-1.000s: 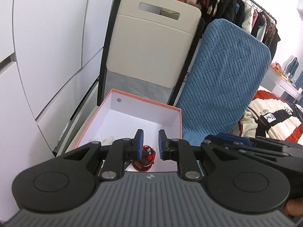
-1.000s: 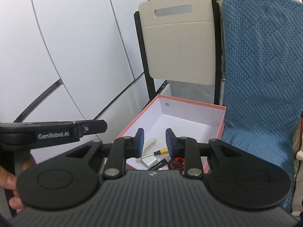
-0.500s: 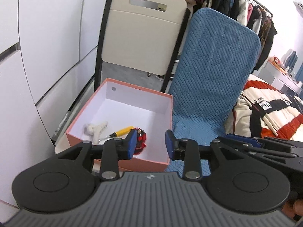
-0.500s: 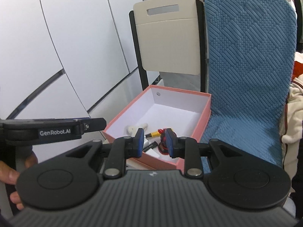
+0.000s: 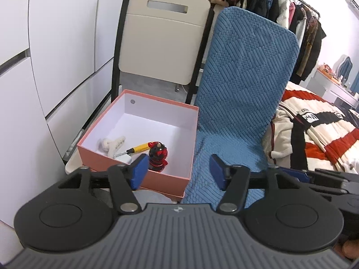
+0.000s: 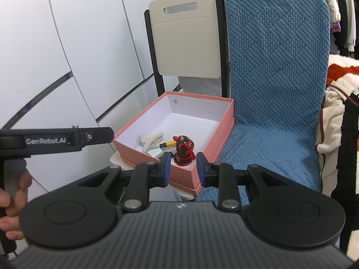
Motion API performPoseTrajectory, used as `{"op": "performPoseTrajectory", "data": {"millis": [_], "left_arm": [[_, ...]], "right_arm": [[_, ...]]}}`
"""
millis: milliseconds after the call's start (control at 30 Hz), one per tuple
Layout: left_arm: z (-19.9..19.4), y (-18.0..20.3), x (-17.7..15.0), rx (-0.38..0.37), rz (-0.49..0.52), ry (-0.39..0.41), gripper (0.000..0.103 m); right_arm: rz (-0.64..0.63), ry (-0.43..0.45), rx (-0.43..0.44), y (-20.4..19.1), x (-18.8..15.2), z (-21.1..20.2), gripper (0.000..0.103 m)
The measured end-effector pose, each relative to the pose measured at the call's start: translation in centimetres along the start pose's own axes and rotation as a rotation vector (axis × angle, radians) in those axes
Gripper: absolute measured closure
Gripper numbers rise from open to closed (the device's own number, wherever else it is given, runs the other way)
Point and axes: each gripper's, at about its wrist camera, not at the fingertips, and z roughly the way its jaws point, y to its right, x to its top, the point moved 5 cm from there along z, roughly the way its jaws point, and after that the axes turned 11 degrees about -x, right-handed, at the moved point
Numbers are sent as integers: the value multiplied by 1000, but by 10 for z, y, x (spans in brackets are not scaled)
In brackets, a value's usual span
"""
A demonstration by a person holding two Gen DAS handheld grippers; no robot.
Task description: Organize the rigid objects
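Note:
A pink box [image 5: 134, 161] with a white inside sits on a cream chair seat; it also shows in the right wrist view [image 6: 221, 130]. In it stand a red and black figurine [image 5: 158, 154] [image 6: 184, 151], a yellow-handled screwdriver [image 5: 138, 149] [image 6: 165, 145], a cream hair claw [image 5: 112, 144] [image 6: 151, 137] and a small white item [image 5: 124, 158]. My left gripper [image 5: 178, 172] is open wide and empty, held back above the box's near edge. My right gripper [image 6: 182, 169] is open and empty, just short of the box.
A cream folding chair back [image 5: 166, 42] rises behind the box. A blue quilted chair [image 5: 242, 85] stands right of it. White cabinet doors [image 5: 56, 44] line the left. A striped blanket [image 5: 314, 123] and a clothes rack [image 5: 280, 4] are at the right.
Both grippers have pulled back and up from the box. The left gripper opened wider and left the figurine standing in the box. The right gripper opened a little.

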Motion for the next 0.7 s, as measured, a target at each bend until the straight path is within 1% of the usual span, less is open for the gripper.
{"op": "performPoseTrajectory", "data": {"millis": [33,67,133,167,200,233,367,533,700], "left_arm": [[-1,3,-2,17,22,2,24],[-3,5,-2,29,40,6,16],[-8,8,-4,44,63,20,12],[-9,8,-5,44,61,24,11],[-11,7,-5,45,55,25,10],[-11,5,-6,47,47,26,7],[-12,-4,-8,69,22,27,4],[-11,-13,-7,61,-34,26,1],[-8,-18,-8,65,-42,23,0]], "right_arm": [[-4,1,-5,0,0,0,65],[-6,3,-4,0,-1,-1,61],[-6,13,-14,0,-1,-2,41],[-7,16,-21,1,-2,-3,35],[-6,14,-29,3,-3,-3,23],[-3,14,-34,4,-3,-3,14],[-3,16,-42,6,-3,-3,13],[13,9,-40,8,-2,-2,13],[8,7,-37,7,-2,-1,13]]}}
